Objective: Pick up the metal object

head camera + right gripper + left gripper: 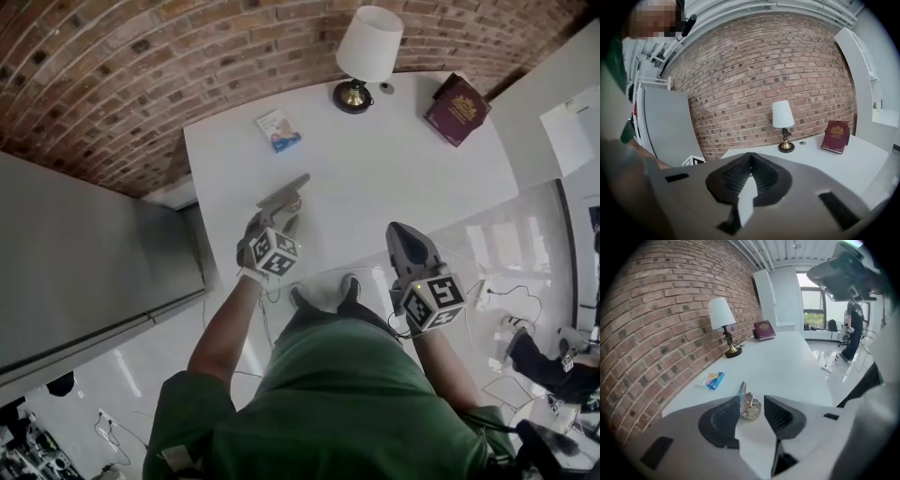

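Note:
The metal object (751, 408), a small shiny clip with a blue part, lies on the white table (394, 178) near its front edge. In the left gripper view it sits between the jaws of my left gripper (750, 400). It lies close to the left pad, and a gap separates it from the right pad. That gripper is open. In the head view my left gripper (292, 202) covers the object. My right gripper (401, 232) hangs off the table's front edge, and its jaws are shut on nothing in the right gripper view (750, 157).
A white-shaded lamp (367, 52) and a maroon book (457, 108) stand at the table's far end by the brick wall. A small blue packet (278, 129) lies beyond my left gripper. A grey cabinet (84, 262) stands to the left.

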The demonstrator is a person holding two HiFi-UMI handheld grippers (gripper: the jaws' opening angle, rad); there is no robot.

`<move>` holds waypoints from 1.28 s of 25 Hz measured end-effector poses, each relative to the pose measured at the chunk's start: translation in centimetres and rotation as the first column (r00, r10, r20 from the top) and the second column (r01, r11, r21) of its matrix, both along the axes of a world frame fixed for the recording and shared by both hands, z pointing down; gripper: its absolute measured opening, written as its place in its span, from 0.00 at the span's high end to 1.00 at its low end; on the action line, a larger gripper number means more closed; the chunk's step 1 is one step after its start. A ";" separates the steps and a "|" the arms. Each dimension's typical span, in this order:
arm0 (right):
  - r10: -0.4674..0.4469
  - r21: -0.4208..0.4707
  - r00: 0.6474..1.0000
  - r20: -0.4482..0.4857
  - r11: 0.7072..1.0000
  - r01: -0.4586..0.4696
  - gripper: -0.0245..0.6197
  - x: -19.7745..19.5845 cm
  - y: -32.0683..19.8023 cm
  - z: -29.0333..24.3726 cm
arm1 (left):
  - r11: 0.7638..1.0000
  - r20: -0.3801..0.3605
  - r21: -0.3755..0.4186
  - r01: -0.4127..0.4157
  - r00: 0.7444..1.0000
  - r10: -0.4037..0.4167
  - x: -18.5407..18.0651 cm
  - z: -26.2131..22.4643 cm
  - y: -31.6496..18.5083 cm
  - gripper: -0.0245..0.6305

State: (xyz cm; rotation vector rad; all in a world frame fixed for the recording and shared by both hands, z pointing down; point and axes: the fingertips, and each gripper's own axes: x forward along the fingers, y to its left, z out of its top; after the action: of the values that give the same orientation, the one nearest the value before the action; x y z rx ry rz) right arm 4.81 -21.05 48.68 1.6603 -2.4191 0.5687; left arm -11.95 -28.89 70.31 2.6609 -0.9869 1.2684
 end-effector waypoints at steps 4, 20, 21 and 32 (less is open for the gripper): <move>0.027 0.002 1.000 -0.003 1.000 -0.027 0.96 1.0 0.6 0.0 | 0.999 0.067 -0.018 -0.032 0.997 0.033 0.5 2.1 -1.0 0.72; 0.024 -0.012 1.000 0.002 1.000 -0.024 0.96 2.7 1.8 0.9 | 0.998 0.230 -0.056 -0.003 0.973 0.015 0.5 6.0 -3.1 0.80; 0.023 -0.016 1.000 0.005 1.000 -0.023 0.96 2.8 1.9 1.1 | 0.999 0.236 -0.047 -0.006 0.972 0.017 0.5 6.0 -3.1 0.81; -0.013 -0.027 1.000 0.019 1.000 0.014 0.96 3.0 1.6 1.7 | 1.000 0.225 0.007 0.008 0.974 -0.010 0.5 4.2 -2.8 0.92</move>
State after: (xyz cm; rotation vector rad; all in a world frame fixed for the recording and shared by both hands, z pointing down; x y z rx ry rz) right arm 7.85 -19.44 50.39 1.6343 -2.4228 0.6147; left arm -11.41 -31.71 74.54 2.5547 -1.0264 1.5960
